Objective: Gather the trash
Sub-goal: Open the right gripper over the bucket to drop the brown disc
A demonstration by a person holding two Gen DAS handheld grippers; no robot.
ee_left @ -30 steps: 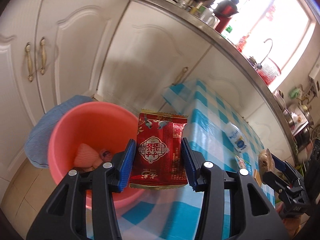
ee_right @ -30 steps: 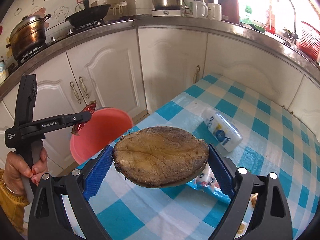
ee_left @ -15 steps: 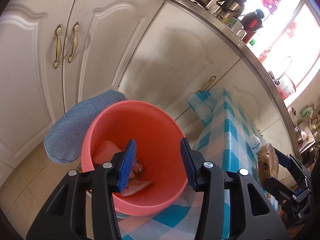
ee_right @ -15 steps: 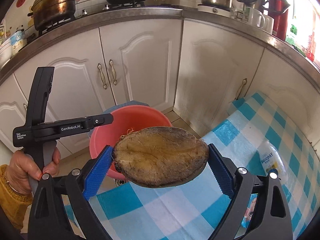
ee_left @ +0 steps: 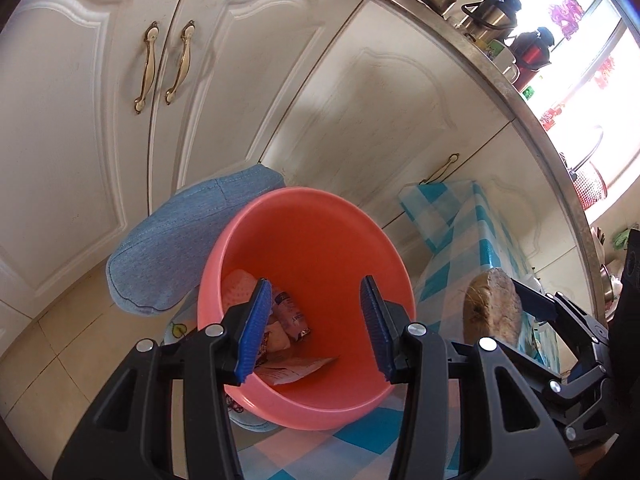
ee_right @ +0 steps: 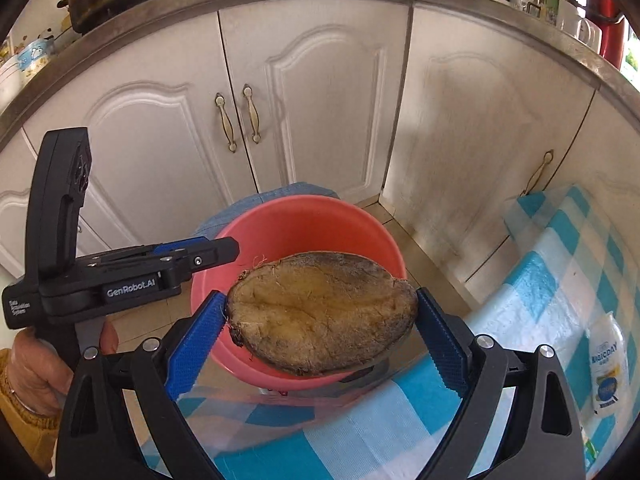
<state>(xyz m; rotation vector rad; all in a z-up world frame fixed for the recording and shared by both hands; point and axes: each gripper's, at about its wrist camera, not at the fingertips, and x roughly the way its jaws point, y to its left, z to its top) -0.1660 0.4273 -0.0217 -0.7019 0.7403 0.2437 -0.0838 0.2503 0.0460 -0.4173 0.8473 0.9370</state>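
A pink plastic bucket (ee_left: 320,216) stands on the floor by the table edge; wrappers and packets (ee_left: 288,316) lie at its bottom. My left gripper (ee_left: 316,328) is open and empty, held above the bucket's mouth. My right gripper (ee_right: 320,316) is shut on a brown flat husk piece (ee_right: 320,308), held over the table edge just in front of the bucket (ee_right: 304,216). The husk also shows in the left wrist view (ee_left: 492,304). The left gripper shows in the right wrist view (ee_right: 216,250) over the bucket's left rim.
White cabinet doors (ee_right: 312,92) stand behind the bucket. A blue denim cushion (ee_left: 180,240) lies behind the bucket. The blue-checked table (ee_right: 560,280) carries a white packet (ee_right: 606,364). Pots and kettles sit on the counter above.
My left gripper let go of the red snack packet and swung over the bucket, now open and empty. My right gripper carried the husk left toward the bucket.
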